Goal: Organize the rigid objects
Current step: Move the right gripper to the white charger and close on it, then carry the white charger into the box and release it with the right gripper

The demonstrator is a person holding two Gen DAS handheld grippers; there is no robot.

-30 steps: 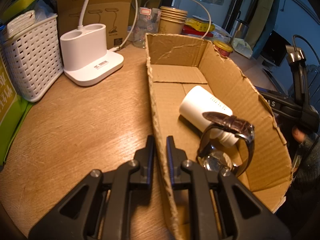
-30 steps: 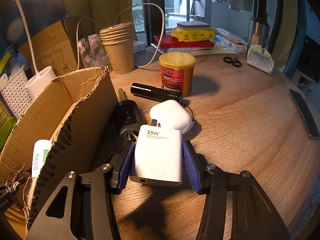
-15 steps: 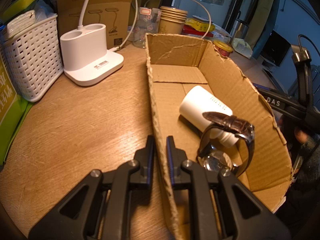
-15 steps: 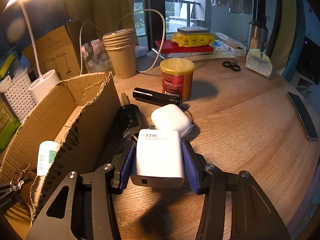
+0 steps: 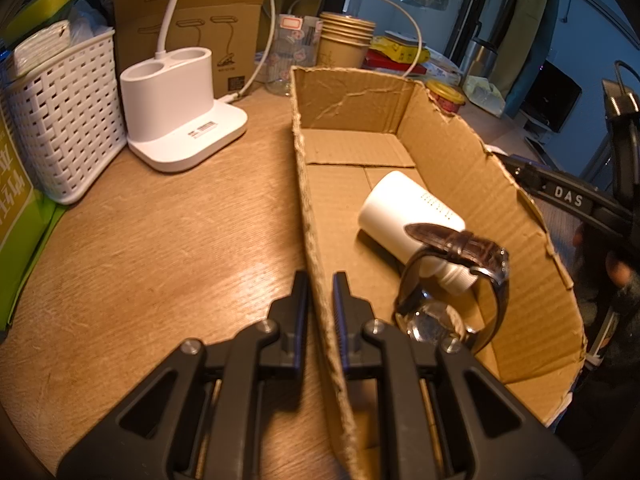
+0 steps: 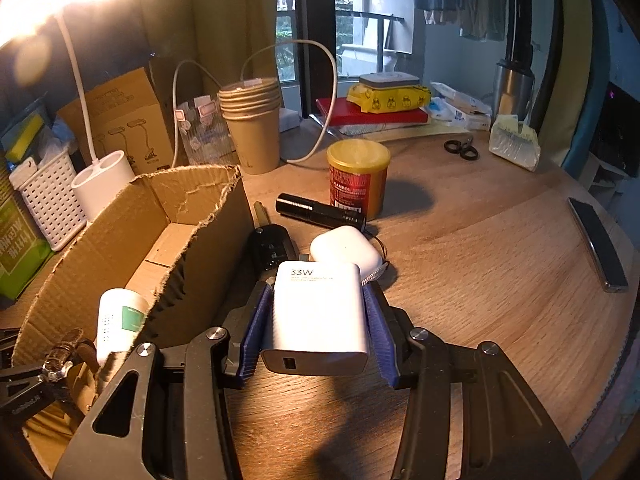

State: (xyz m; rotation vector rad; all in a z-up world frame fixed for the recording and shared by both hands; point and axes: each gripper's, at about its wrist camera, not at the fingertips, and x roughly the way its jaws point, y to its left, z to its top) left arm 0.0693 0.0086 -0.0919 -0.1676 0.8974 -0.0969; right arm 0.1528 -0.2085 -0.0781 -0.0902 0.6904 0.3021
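The right gripper (image 6: pixel 318 320) has its blue pads pressed against both flanks of the white 33W charger (image 6: pixel 320 312), which looks lifted clear of the desk (image 6: pixel 480 280) — a shadow lies under it. The left gripper (image 5: pixel 320 320) is pinched narrow on the near long wall of the cardboard box (image 5: pixel 312 240), steadying it. Inside the box lie a white bottle (image 5: pixel 404 216) on its side and a leather-strapped watch (image 5: pixel 460 280) leaning against it, both toward the box's near end.

The charger hangs just beside the box's right wall, with a car key (image 6: pixel 270 246), a white earbud case (image 6: pixel 346 250) and a black flashlight (image 6: pixel 320 212) on the desk right behind it. The charger's faces are smooth and it is held only by its sides, so it could slip or pivot on a quick swing. The box wall is tall and ragged — a low carry would catch its edge and shove the box against the left grip. A drop at the near end would land on the watch glass; the far end of the box floor is bare.
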